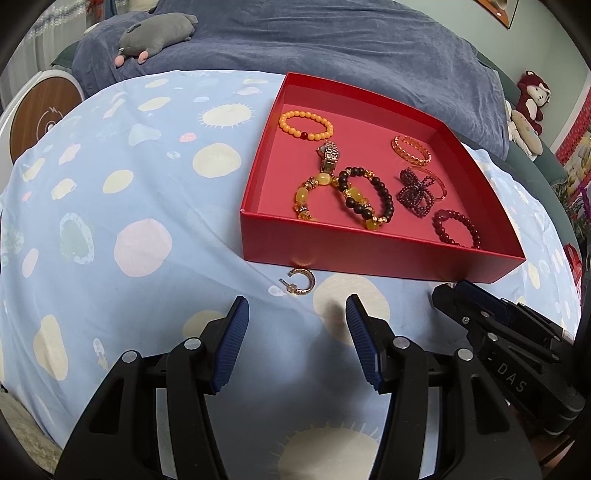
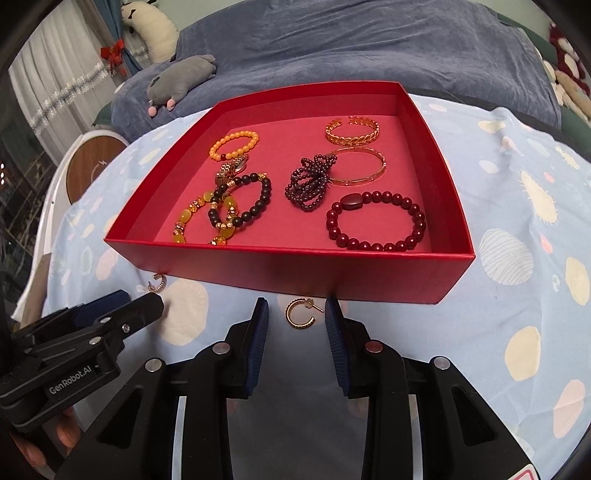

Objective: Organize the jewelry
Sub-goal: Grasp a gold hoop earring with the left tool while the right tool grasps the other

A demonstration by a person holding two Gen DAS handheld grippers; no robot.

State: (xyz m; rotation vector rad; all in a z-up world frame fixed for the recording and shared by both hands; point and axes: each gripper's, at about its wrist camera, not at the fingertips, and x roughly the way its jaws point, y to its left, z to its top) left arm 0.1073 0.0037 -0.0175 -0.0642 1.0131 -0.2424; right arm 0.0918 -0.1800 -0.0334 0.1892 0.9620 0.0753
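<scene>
A red box (image 1: 369, 258) (image 2: 295, 273) on the blue spotted cloth holds several bracelets, among them an orange bead one (image 1: 306, 124) (image 2: 234, 144) and a dark red bead one (image 2: 376, 220). A gold hoop earring (image 1: 302, 281) lies on the cloth just ahead of my open, empty left gripper (image 1: 297, 314). It also shows in the right wrist view (image 2: 158, 283). A second gold hoop earring (image 2: 300, 314) lies between the fingertips of my open right gripper (image 2: 295, 314), untouched. The left gripper (image 2: 122, 310) shows at the left of the right wrist view.
The blue spotted cloth (image 1: 129, 221) covers a rounded table. Behind it is a dark blue blanket (image 1: 332, 37) with a grey plush toy (image 1: 159, 33). A round wooden-faced device (image 1: 40, 114) stands at the far left. Plush toys (image 1: 528, 107) sit at the right.
</scene>
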